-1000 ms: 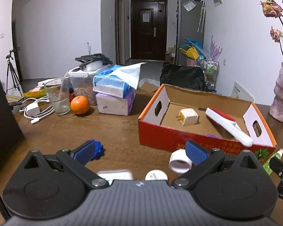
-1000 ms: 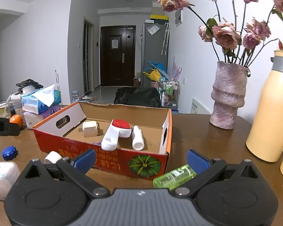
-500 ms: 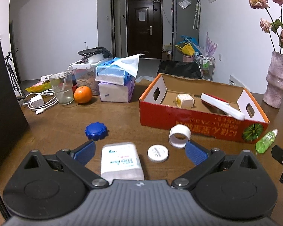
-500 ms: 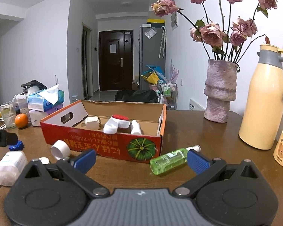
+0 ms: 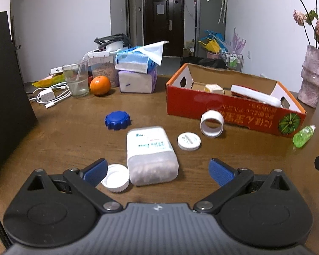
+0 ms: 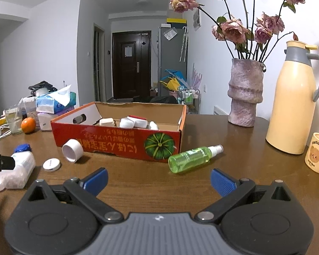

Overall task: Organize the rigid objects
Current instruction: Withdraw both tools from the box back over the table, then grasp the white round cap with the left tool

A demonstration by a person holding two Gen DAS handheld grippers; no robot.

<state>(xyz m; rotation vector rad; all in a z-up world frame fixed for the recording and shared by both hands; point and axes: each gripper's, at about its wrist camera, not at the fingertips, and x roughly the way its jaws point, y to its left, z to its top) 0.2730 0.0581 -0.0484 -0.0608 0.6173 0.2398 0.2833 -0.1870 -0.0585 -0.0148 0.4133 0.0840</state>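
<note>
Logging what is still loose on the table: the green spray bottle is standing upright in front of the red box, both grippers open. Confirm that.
Not upright: the green spray bottle lies on its side before the red box, as the right wrist view shows. The left gripper and right gripper are open.

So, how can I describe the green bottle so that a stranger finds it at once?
Look for the red box on the brown table. At the box's corner with the pumpkin picture, the green bottle lies on its side. It is the only clear green thing; its neighbours are white or blue.
</note>
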